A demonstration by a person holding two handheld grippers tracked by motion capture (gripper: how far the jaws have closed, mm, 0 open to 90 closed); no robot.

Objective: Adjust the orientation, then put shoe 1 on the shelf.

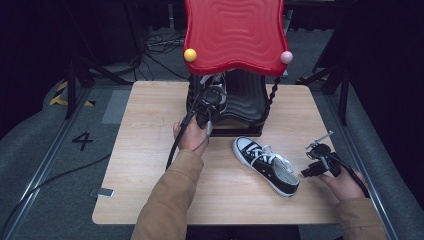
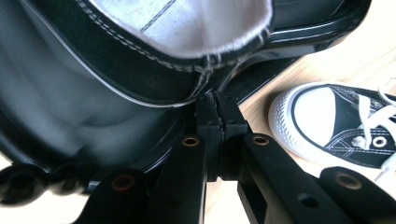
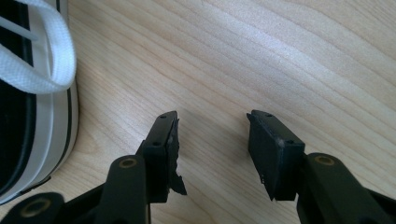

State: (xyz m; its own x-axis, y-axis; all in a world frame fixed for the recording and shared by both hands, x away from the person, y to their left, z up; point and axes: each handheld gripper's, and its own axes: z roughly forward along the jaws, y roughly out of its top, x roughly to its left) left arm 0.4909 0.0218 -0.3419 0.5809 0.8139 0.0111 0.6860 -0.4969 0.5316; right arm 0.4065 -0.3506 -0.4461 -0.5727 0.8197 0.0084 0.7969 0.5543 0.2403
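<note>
My left gripper reaches under the red top of a shoe rack and is shut on the collar of a black sneaker that sits on the rack's black lower shelf. In the left gripper view the jaws pinch the rim of that sneaker, whose white lining shows above. A second black sneaker with white laces and toe cap lies on the table, also seen in the left gripper view. My right gripper hovers open just right of it, over bare wood, with the sneaker's sole at the left.
The rack's red wavy top overhangs the back middle of the wooden table, with a yellow ball and a pink ball at its corners. Cables trail off the table's left side. Dark floor surrounds the table.
</note>
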